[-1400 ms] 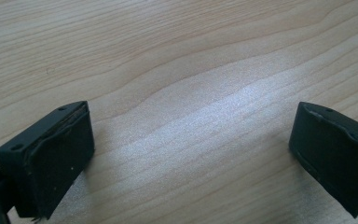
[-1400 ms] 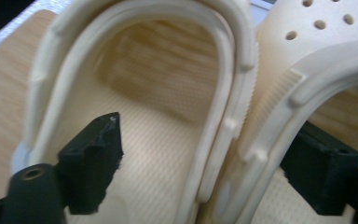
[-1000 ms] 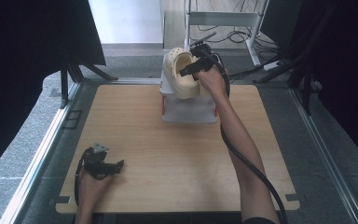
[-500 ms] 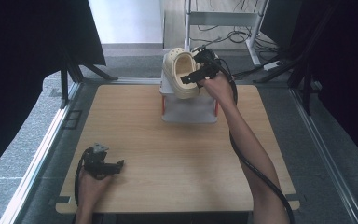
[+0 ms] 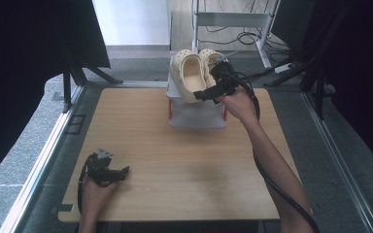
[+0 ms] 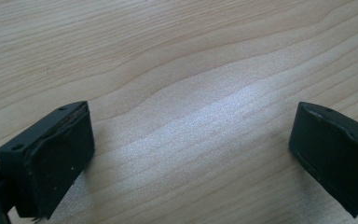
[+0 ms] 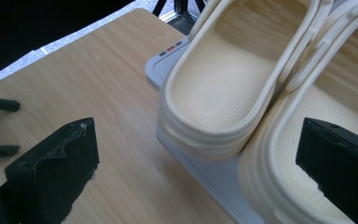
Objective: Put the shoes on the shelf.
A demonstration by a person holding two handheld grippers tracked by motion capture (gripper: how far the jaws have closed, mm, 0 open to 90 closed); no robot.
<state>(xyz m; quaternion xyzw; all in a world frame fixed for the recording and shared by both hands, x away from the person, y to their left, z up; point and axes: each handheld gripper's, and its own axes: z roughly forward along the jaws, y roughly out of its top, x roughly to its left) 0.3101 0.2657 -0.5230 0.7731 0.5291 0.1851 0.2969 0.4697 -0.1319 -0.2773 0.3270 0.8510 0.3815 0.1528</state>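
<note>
Since the earlier frames the right gripper [image 5: 209, 92] has been drawing back off the cream clogs [image 5: 193, 73], and it is now hovering at their heel ends with its jaws spread wide and holding nothing.

At the near left corner of the table [image 5: 175, 160], the left gripper [image 5: 119, 173] is resting on the wood in the person's left hand [image 5: 94, 187], its jaws also standing wide apart over bare board. In the left gripper view the grain is running in pale, wavy bands under a soft sheen.

At the middle of the far edge, a small grey rack [image 5: 194, 116] is standing, and the two clogs are lying side by side on its top shelf, touching each other, heels pointing toward the person. In the right gripper view the left clog [image 7: 223, 88] is showing a moulded, rounded heel wall and a finely pebbled footbed; the right clog [image 7: 298, 154] is pressing against it, and both are overhanging the rack's smooth grey front edge.

Beyond the table, grey carpet is covering the floor, black curtains are hanging at both sides, and a white metal stand [image 5: 233, 22] with cables is standing behind.
</note>
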